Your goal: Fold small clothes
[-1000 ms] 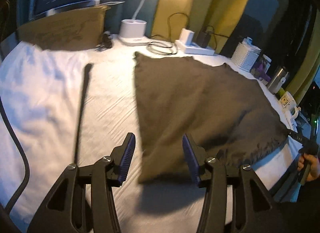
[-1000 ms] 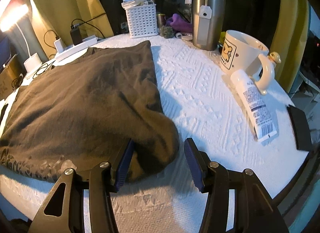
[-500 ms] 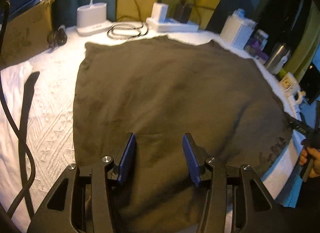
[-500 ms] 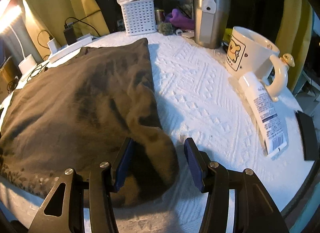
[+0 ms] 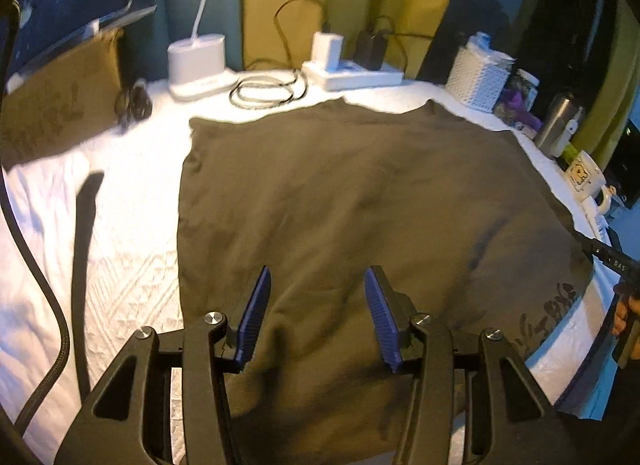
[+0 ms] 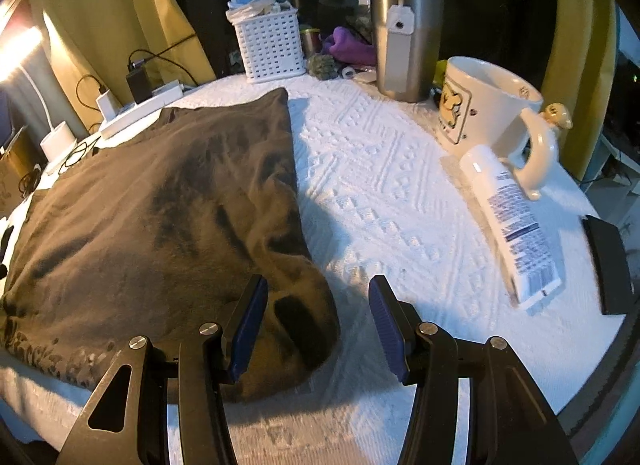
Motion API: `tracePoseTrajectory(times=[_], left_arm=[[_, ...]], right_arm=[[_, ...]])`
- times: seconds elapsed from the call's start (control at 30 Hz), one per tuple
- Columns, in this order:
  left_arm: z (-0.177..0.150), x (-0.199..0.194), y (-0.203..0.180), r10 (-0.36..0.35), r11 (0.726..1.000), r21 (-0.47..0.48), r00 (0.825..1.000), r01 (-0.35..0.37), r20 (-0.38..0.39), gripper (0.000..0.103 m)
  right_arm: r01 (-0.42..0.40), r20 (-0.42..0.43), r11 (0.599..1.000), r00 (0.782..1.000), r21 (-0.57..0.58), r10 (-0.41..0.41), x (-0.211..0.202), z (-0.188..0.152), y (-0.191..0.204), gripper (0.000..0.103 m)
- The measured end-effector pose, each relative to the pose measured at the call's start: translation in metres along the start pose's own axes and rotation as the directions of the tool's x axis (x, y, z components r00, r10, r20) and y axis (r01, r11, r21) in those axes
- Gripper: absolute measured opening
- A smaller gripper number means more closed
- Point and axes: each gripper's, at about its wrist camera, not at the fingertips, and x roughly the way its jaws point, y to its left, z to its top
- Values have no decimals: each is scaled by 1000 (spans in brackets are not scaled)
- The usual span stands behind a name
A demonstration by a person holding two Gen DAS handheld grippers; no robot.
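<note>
The olive-brown garment (image 5: 360, 193) lies spread on the white textured cover (image 6: 400, 193); the left gripper (image 5: 316, 313) hovers spread over its near hem, the right gripper (image 6: 316, 321) gapes astride its rumpled near corner (image 6: 304, 305); probably pre-grasp; next, each must pinch an edge.

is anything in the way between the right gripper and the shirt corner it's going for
Nothing visible. The right hand-held gripper is open, with the dark shirt's rumpled near corner already between its fingers. The tube and mug sit off to the right.
</note>
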Motion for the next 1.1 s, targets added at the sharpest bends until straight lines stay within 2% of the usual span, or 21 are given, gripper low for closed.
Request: tracePoseTrajectory(times=[0.1,0.2,0.3,0.4,0.7,0.87,1.1], left_arm=[[3,-8,-10,-9,1000,30,999,8,33,49],[4,-14,-20,-38,998,47,998,35,58,50],[1,-20,-30,-55,996,76,995,49,77,58],[-5,-23,-36,-62,994,91,995,54,83,59],[-17,-22,-22,-46,998,44,997,43,60,59],[-17,-20,-14,-27,999,19,997,26,66,59],[-11,-11,-10,-17,999,34,998,15,55,59]], right_arm=[[-6,19,1000,1000,8,6,-11,-3,-1,74],[-4,29,1000,1000,10,4,-22,-8,1,74],[-10,27,1000,1000,15,10,-29,-16,2,74],[-28,9,999,1000,23,28,-31,-27,6,74],[-106,-53,993,993,48,108,-19,-45,22,74],[-136,-61,988,988,70,141,-12,-39,27,79],[-142,-57,987,988,68,146,0,-25,36,81]])
